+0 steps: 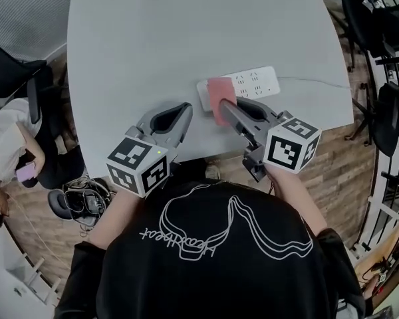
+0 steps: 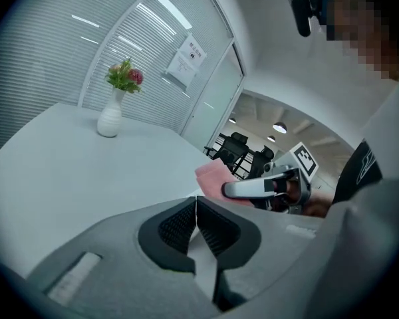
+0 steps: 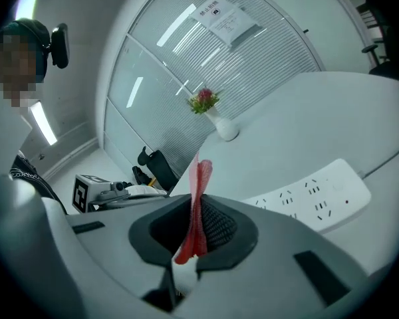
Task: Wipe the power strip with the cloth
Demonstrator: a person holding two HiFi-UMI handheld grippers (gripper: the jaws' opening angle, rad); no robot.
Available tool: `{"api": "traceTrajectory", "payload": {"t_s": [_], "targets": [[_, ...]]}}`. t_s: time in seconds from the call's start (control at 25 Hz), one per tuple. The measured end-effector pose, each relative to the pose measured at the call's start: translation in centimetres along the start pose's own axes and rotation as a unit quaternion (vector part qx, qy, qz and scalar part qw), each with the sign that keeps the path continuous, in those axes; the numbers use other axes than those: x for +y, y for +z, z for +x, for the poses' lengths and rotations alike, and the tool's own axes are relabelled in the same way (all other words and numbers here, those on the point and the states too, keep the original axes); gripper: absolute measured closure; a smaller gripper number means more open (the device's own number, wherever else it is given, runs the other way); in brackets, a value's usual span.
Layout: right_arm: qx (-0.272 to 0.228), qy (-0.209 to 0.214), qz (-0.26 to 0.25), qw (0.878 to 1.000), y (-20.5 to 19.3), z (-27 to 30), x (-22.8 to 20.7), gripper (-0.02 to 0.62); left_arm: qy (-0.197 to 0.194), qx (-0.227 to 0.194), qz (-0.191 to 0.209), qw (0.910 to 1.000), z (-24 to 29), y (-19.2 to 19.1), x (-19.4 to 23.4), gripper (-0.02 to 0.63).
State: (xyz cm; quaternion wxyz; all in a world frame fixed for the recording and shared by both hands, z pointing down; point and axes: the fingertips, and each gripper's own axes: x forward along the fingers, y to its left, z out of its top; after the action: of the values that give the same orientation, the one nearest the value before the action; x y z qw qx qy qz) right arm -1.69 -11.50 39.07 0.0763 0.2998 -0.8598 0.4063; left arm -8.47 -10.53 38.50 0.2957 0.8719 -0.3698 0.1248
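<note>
- Overhead, in the head view, a person in a black shirt held two tools over the near edge of a pale grey counter (image 1: 186, 38). The right tool (image 1: 223, 106) pinched a pink cloth (image 1: 219, 93) that overlapped the left end of a white power strip (image 1: 256, 83). Whether cloth and strip touched could not be told. The left tool (image 1: 185, 109) pointed at the counter just beside them, apart from the strip.
- In the left gripper view, that tool's jaws were pressed together with nothing between them. Beyond them, the cloth (image 2: 211, 175) showed at the tip of the right tool (image 2: 234, 190). A white vase (image 2: 110, 119) of flowers stood far across the counter.
- In the right gripper view, the jaws were clamped on the cloth (image 3: 201, 178), which stood upright and edge-on between the pads. The power strip (image 3: 312, 198) lay flat on the counter just to the right, sockets up, and the vase (image 3: 225, 129) stood well behind.
</note>
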Motion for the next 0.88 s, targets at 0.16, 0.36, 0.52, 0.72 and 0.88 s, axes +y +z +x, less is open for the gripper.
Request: {"api": "traceTrajectory", "payload": {"t_s": [0.16,0.36,0.52,0.72,0.88], "targets": [[0.019,-0.007,0.012,1.000,-0.2,1.3,-1.8,0.561,0.002,0.017,-0.012,0.9998,1.4,-0.7,1.2,0.591],[0.043,-0.017,0.011,0.999,-1.3,3.5,-3.2,0.560,0.002,0.033,-0.024,0.9992,2.5,-1.7,2.7,0.591],[0.057,-0.041,0.005,0.998,-2.0,4.6,-4.2,0.560,0.004,0.042,-0.030,0.9986,2.8,-2.2,3.9,0.591],[0.075,-0.061,-0.016,0.995,-2.6,5.1,-5.2,0.557,0.004,0.045,-0.033,0.9984,3.3,-2.7,4.5,0.591],[0.085,-0.074,-0.025,0.993,-2.9,5.1,-5.6,0.556,0.004,0.045,-0.035,0.9984,3.7,-2.5,4.6,0.591]]}}
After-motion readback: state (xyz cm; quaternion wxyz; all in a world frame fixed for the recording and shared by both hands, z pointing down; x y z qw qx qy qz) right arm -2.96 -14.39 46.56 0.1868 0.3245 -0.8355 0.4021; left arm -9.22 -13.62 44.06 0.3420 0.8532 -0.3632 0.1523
